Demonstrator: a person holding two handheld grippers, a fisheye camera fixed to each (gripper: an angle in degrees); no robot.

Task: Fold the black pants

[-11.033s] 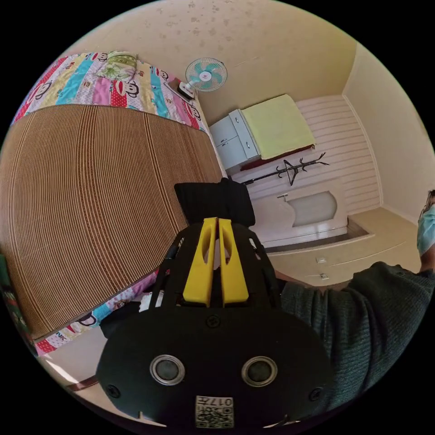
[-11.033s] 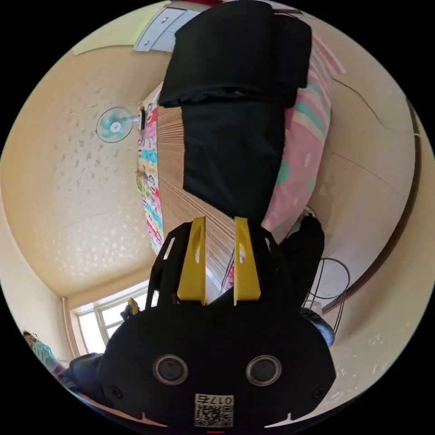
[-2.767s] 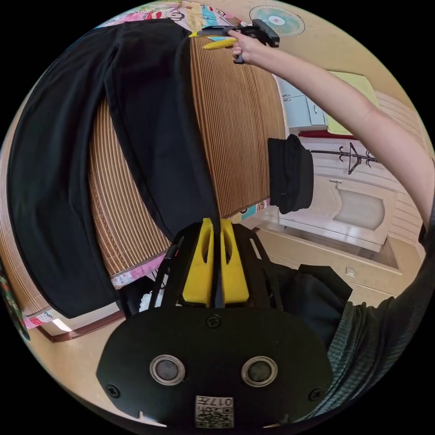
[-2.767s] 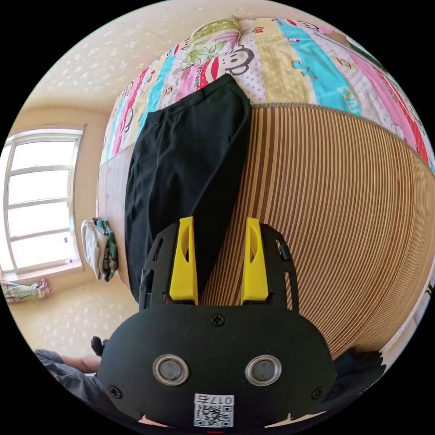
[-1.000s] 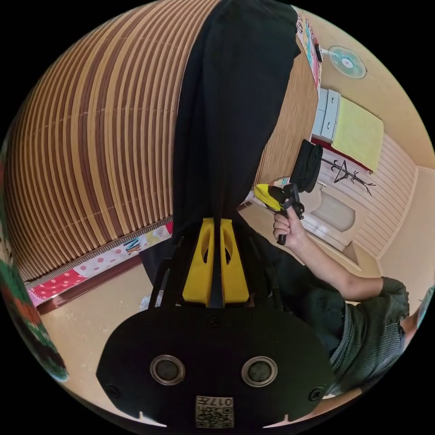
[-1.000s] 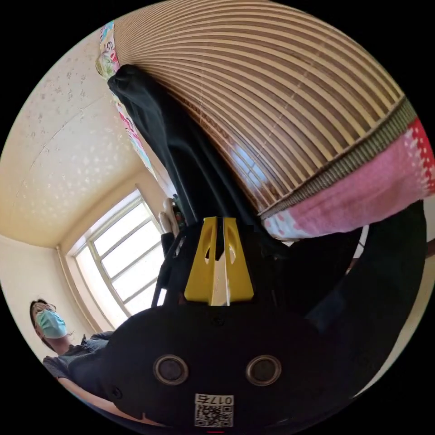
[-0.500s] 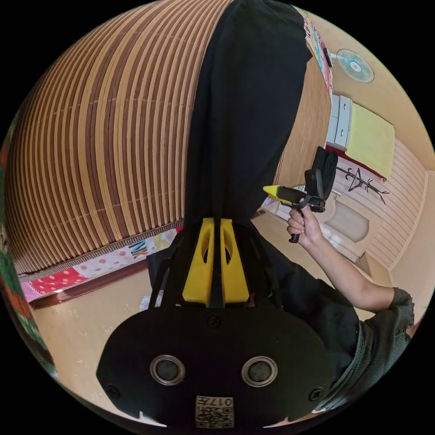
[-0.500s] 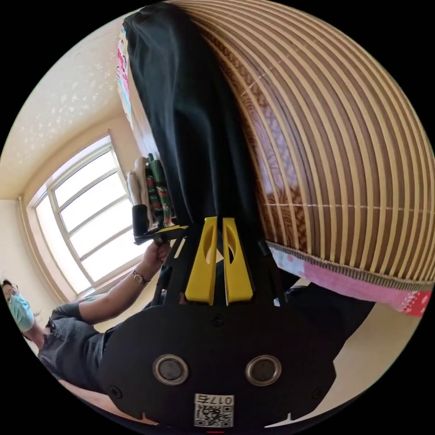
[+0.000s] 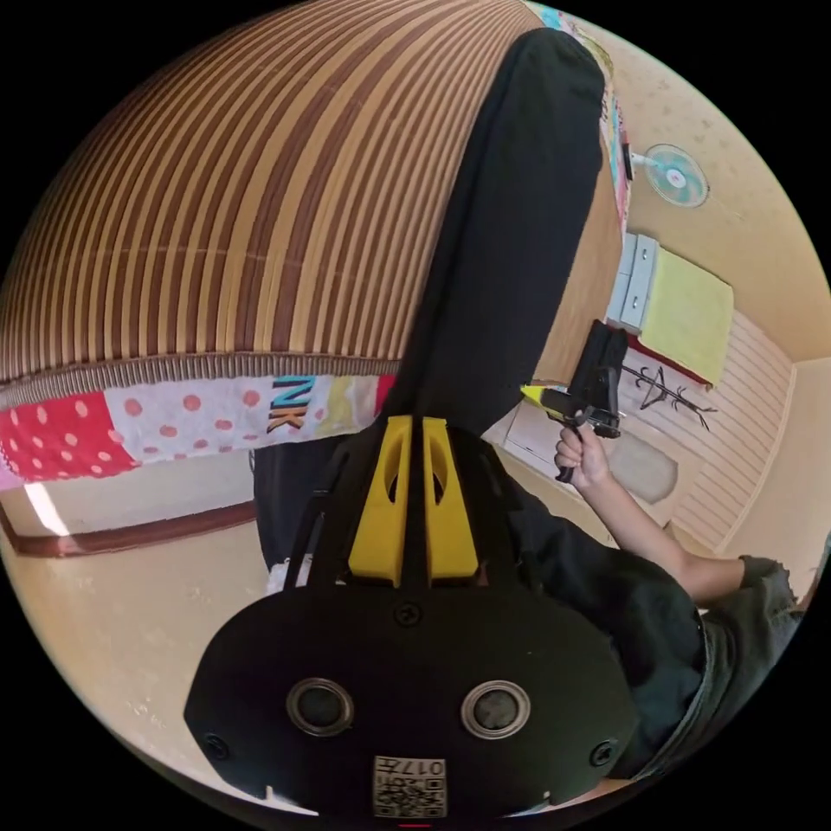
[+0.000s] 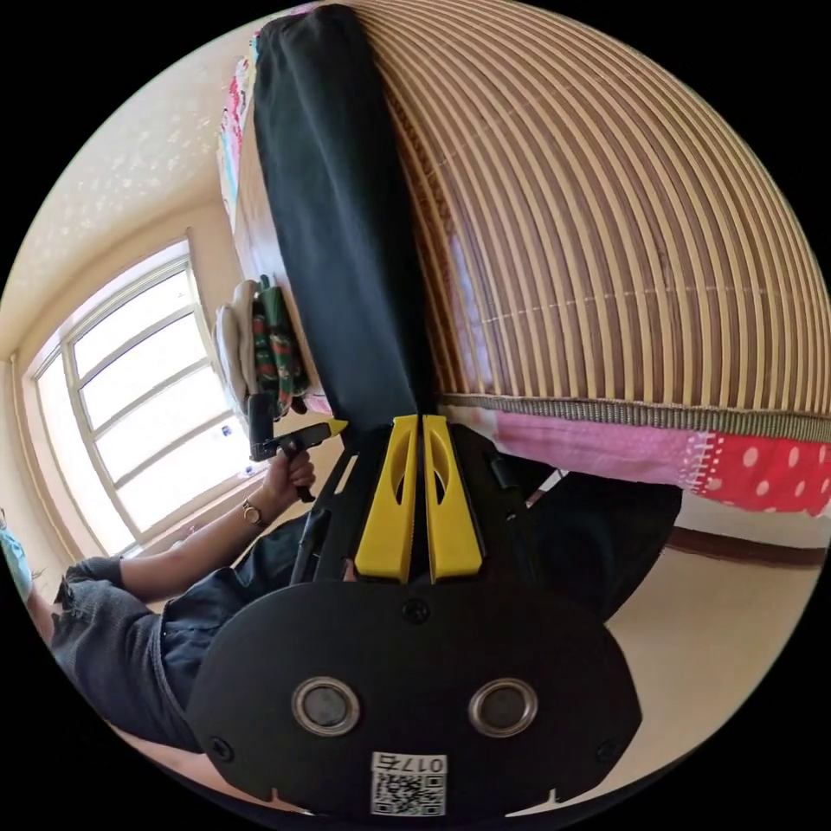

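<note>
Striped mat on the bed, w/ black pants lying long across it and the near end hanging off the edge.
Left gripper & right gripper each have both jaws clamped tight on the pants' near edge, one at each corner. Risk: cloth is thin & smooth, so a hard tug could slip it out of a grip, or drag the far end crooked and bunch the fold.
</note>
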